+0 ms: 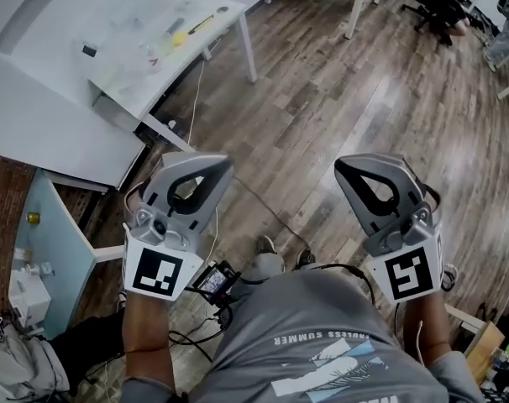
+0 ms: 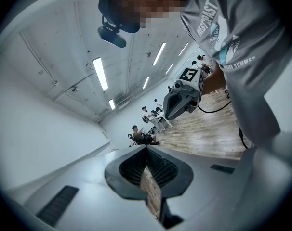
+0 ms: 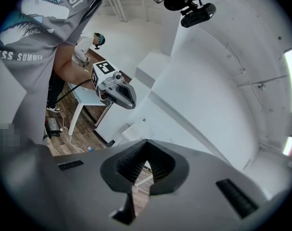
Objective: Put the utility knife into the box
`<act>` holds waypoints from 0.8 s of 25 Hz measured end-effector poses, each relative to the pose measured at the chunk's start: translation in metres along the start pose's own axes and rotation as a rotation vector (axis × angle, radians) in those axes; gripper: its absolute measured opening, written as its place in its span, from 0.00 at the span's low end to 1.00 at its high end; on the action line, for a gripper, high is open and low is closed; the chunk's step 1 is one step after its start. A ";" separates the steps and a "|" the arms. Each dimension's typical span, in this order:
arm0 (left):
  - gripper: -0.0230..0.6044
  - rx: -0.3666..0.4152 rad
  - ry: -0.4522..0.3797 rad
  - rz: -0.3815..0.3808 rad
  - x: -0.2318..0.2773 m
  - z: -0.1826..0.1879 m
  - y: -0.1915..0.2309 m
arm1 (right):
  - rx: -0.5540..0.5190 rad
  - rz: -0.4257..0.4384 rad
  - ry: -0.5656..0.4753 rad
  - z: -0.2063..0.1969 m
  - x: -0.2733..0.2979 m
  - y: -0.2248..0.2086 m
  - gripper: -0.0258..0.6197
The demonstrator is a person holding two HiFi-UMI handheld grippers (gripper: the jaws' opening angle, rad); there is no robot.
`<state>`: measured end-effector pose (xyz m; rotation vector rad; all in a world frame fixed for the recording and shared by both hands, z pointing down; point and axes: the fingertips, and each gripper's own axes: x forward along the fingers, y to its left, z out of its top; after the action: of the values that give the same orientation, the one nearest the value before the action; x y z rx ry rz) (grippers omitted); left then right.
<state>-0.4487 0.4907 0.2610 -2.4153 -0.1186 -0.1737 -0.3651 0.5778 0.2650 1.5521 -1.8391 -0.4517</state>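
Nothing of the task appeared under way. The left tongs and the right tongs were both held up close to the person's chest, over the wooden floor and pointed away from the white surface at about 11 o'clock in the head view.

In the left gripper view the left tongs were pressed together with nothing between them; only floor showed through the gap behind the tips. The right gripper view showed the right tongs pressed together and empty too.

On the surface, well apart from both tongs, lay a slim yellow-and-dark thing that was probably the utility knife, though it was too small to be sure. Beside it, toward 7 o'clock, sat something pale and clear that may have been the box; whether it was open could not be told.

By this reading every step was left: reaching the surface, pinching the knife, carrying it over and letting it go inside the box.
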 end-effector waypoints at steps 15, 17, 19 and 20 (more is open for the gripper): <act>0.05 -0.010 -0.116 0.000 -0.020 -0.072 0.060 | -0.016 -0.063 0.095 0.029 0.079 -0.001 0.06; 0.05 -0.016 -0.122 0.009 -0.021 -0.073 0.063 | -0.013 -0.060 0.106 0.028 0.080 -0.004 0.06; 0.05 -0.031 -0.128 0.017 -0.020 -0.074 0.066 | -0.010 -0.059 0.112 0.025 0.081 -0.009 0.06; 0.05 -0.037 -0.130 0.020 -0.018 -0.075 0.068 | -0.010 -0.059 0.114 0.023 0.081 -0.013 0.06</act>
<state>-0.4640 0.3893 0.2699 -2.4636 -0.1513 -0.0102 -0.3762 0.4932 0.2627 1.5962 -1.7057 -0.3900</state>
